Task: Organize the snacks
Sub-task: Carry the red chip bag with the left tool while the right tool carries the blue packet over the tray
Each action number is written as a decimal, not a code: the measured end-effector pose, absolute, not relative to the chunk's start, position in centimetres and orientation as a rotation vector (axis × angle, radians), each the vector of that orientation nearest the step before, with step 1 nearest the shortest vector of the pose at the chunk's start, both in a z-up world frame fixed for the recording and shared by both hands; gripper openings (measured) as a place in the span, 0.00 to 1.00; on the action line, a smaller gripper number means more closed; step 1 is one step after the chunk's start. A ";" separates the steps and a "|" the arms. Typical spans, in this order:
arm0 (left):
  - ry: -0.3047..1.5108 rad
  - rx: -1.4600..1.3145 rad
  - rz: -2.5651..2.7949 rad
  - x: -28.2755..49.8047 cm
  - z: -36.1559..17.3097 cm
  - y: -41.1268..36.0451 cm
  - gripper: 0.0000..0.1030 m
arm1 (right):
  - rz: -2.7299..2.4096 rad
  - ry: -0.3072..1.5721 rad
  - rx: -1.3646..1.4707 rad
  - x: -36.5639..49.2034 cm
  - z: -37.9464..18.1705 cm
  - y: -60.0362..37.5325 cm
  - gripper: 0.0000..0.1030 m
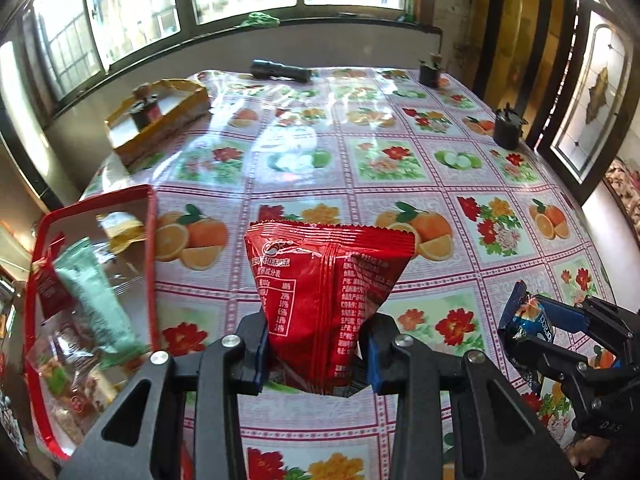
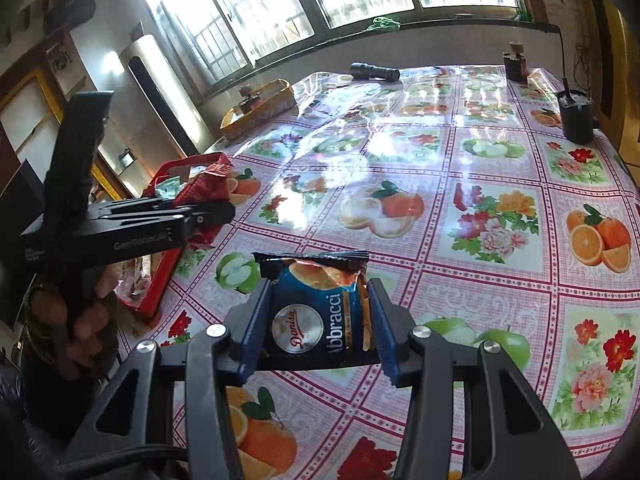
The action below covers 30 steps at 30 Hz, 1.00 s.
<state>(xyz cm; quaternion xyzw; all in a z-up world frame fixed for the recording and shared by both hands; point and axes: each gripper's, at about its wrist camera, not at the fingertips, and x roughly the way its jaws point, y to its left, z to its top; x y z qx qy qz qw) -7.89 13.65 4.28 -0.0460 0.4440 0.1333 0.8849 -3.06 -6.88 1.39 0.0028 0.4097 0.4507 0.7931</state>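
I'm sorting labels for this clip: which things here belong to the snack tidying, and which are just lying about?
Job: red packet in left tongs; blue Danisa packet in right tongs; red tray of snacks.
Lying about: flashlight, yellow box, two dark cups.

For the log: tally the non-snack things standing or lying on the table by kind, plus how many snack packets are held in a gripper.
Red tray: 1
Yellow basket: 1
Black flashlight: 1
Dark cups: 2
Packets held: 2, a red packet in the left gripper, a blue packet in the right gripper
Total: 7
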 end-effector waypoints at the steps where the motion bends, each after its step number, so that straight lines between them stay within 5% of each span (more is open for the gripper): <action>1: 0.920 -0.097 0.289 -8.2 4.4 13.9 0.34 | 0.976 0.881 0.008 -3.0 1.4 -6.6 0.48; 30: 0.860 -0.178 0.414 -14.0 5.8 19.1 0.34 | 1.104 0.860 -0.070 -5.8 2.8 0.6 0.48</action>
